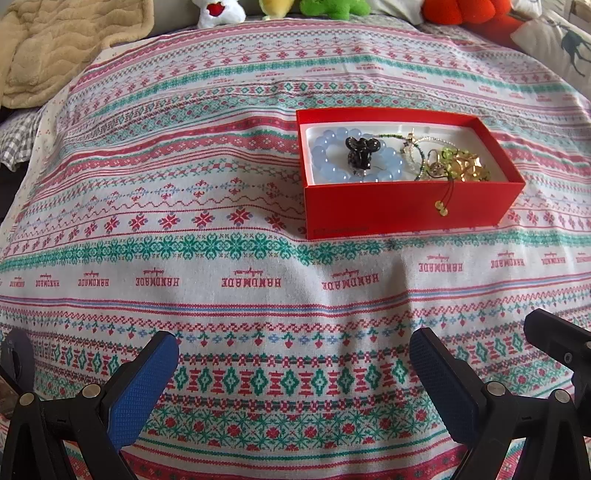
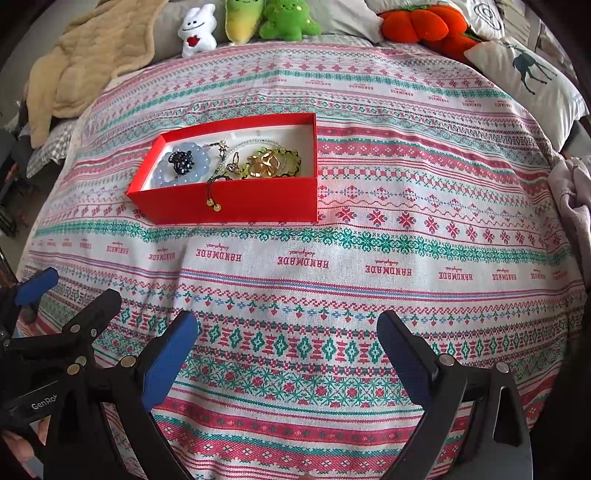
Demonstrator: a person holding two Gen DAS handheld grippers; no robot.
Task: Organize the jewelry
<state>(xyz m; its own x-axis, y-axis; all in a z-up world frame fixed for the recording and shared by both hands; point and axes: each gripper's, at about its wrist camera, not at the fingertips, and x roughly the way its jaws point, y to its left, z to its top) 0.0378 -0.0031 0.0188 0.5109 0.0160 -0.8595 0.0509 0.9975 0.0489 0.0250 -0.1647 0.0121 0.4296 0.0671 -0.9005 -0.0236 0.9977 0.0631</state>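
A patterned cloth point(image 1: 229, 280) covers the whole surface, banded in red, green and white, with "HANDMADE" printed in rows (upside down from both cameras). One red box point(image 1: 406, 206) sits directly on it, open-topped and flat on the weave, its near wall facing the cameras. Along the far edge a white plush point(image 2: 197, 31), a yellow-green plush point(image 2: 242, 18), a green plush point(image 2: 288, 20) and an orange plush point(image 2: 424, 24) line up. A beige blanket point(image 2: 92, 62) slumps at the far left corner, a deer cushion point(image 2: 528, 79) at the far right.

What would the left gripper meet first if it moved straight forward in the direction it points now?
Probably only the patterned cloth: the open left gripper aims left of the red box, so it would likely pass beside the box, though depth is unclear.
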